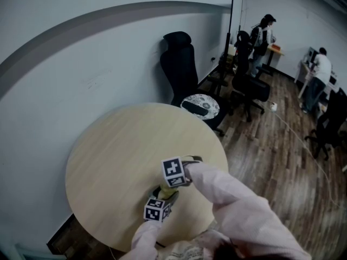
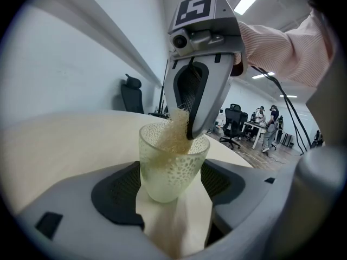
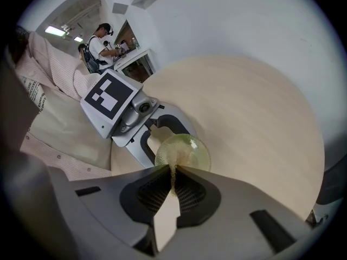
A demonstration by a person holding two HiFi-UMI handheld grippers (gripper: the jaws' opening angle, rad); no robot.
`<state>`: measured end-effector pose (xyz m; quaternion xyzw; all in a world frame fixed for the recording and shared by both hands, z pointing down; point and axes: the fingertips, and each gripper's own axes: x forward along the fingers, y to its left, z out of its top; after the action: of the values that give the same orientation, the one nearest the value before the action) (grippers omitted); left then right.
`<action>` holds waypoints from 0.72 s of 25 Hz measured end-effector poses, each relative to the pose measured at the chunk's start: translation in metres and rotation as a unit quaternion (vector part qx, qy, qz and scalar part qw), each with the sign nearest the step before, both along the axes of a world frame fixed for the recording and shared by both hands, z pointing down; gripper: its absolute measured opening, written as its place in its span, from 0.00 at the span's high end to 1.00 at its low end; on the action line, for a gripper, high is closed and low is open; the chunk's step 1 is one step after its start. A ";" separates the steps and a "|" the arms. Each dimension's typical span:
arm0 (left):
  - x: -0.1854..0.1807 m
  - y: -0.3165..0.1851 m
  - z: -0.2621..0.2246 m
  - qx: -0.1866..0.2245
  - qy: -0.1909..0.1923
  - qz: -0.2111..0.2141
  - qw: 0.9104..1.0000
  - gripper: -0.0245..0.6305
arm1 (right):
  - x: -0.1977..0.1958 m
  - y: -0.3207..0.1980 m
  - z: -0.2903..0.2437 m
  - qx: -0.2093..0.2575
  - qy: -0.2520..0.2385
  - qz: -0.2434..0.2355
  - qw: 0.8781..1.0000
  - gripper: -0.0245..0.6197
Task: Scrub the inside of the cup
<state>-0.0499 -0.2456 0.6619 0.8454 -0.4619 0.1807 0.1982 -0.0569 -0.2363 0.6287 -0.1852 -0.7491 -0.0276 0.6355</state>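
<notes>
Sponge [image 2: 173, 133] inside cup [image 2: 169, 179] shows clearly in left gripper view.

Head view: set high above the round pale wooden tabletop [image 1: 108, 156], facing steeply down, both hand-held grippers small at lower centre. Left gripper view: low and close along the left hand-held gripper [image 2: 172, 180], facing across the tabletop at the translucent pale green dimpled cup [image 2: 172, 164] and up at the right hand-held gripper [image 2: 188, 124]. Right gripper view: close above, looking down past its pinched beige foam sponge [image 3: 172, 175] into the same cup's mouth; both gripper views share cup, tabletop and the opposite gripper.
</notes>
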 end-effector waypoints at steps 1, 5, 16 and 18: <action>0.001 0.001 0.000 0.000 0.000 0.000 1.000 0.44 | 0.000 0.001 0.000 -0.004 0.002 0.005 1.000 0.92; 0.000 0.001 0.002 0.001 0.000 -0.001 1.000 0.44 | 0.000 0.003 0.002 -0.014 0.009 0.026 1.000 0.92; -0.001 0.000 0.004 -0.003 -0.003 -0.002 1.000 0.44 | -0.002 0.009 0.004 -0.062 0.023 0.091 0.994 0.92; -0.001 0.001 0.004 -0.004 -0.003 -0.003 1.000 0.44 | -0.003 0.012 0.003 -0.075 0.025 0.106 0.991 0.92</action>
<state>-0.0509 -0.2448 0.6660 0.8426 -0.4644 0.1842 0.2008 -0.0601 -0.2241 0.6321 -0.1520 -0.7480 0.1008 0.6381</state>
